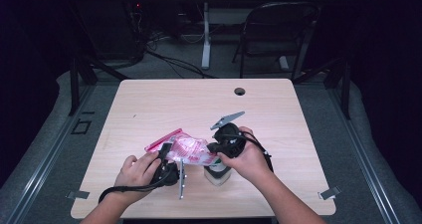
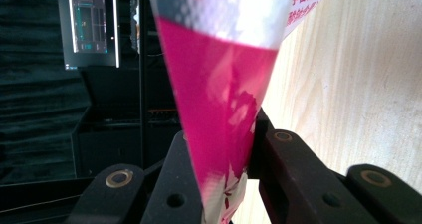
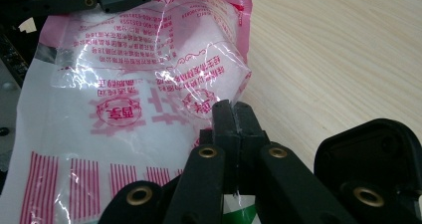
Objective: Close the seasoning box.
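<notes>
The bag [image 1: 186,150] hangs above the surface [image 1: 149,104] between both tongs, its long axis running left-back to right-front. Left tongs [image 2: 226,184] pinch its pink edge; right tongs [image 3: 234,119] are clamped on its film. Red Chinese print, too small to read.

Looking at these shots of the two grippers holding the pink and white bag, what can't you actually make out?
- High view: the small container is hidden mostly under the right hand.
- Left gripper view: the bag runs off the top edge.
- Right gripper view: the bag's print is too small to read.
</notes>
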Action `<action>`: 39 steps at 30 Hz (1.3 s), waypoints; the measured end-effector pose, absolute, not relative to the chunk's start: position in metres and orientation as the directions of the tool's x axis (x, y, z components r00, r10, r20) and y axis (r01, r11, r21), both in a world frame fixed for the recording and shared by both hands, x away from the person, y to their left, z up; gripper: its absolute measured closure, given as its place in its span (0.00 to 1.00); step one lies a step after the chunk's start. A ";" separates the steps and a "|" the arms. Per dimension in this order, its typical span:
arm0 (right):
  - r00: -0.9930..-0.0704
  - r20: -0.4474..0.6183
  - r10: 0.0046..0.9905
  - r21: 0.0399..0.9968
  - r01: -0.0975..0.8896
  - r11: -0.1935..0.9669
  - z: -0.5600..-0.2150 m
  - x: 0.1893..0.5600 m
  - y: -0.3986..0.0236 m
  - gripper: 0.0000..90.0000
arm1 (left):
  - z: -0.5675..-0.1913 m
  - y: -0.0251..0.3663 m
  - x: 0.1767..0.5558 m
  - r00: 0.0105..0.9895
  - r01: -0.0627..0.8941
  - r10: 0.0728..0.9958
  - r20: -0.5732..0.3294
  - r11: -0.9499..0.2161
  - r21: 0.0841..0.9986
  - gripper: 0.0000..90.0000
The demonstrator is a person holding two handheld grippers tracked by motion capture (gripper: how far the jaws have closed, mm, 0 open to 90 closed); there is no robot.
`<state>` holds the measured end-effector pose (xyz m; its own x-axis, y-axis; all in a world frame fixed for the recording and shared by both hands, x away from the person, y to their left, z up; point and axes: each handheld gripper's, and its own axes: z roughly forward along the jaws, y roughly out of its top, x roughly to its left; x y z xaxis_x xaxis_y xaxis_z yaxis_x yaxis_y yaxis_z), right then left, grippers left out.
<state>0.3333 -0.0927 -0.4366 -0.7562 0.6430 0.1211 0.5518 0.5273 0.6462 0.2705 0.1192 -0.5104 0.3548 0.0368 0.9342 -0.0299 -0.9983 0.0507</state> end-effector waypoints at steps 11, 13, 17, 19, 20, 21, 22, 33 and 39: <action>-0.758 0.120 0.641 0.648 0.549 0.528 -0.434 0.333 -0.090 1.00 | -0.513 0.121 0.271 0.372 -0.017 0.071 0.925 -0.996 0.083 0.94; -0.759 0.117 0.640 0.646 0.548 0.531 -0.433 0.333 -0.090 1.00 | -0.514 0.121 0.271 0.377 -0.013 0.079 0.923 -0.996 0.090 0.94; -0.761 0.118 0.638 0.647 0.546 0.532 -0.433 0.333 -0.089 1.00 | -0.515 0.121 0.271 0.383 -0.006 0.091 0.919 -0.995 0.101 0.95; -0.762 0.117 0.636 0.647 0.545 0.534 -0.433 0.334 -0.089 1.00 | -0.516 0.121 0.271 0.388 0.000 0.108 0.915 -0.993 0.117 0.95; -0.761 0.120 0.637 0.646 0.547 0.532 -0.433 0.334 -0.089 1.00 | -0.517 0.121 0.271 0.387 0.001 0.114 0.915 -0.992 0.123 0.95; -0.762 0.120 0.636 0.646 0.547 0.533 -0.433 0.334 -0.089 1.00 | -0.517 0.121 0.271 0.381 -0.002 0.117 0.917 -0.992 0.127 0.95; -0.762 0.118 0.637 0.643 0.548 0.535 -0.433 0.334 -0.088 1.00 | -0.518 0.121 0.271 0.385 -0.001 0.127 0.914 -0.990 0.138 0.95; -0.763 0.119 0.635 0.637 0.550 0.540 -0.433 0.334 -0.089 1.00 | -0.521 0.122 0.270 0.408 0.019 0.171 0.897 -0.984 0.179 0.95; -0.763 0.120 0.635 0.633 0.551 0.543 -0.435 0.334 -0.087 1.00 | -0.525 0.122 0.270 0.416 0.027 0.194 0.889 -0.979 0.201 0.95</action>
<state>0.3337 -0.0873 -0.4347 -0.7632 0.6349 0.1203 0.5515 0.5430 0.6333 0.2700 0.1221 -0.5252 0.4158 0.1940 0.8885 0.0269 -0.9792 0.2013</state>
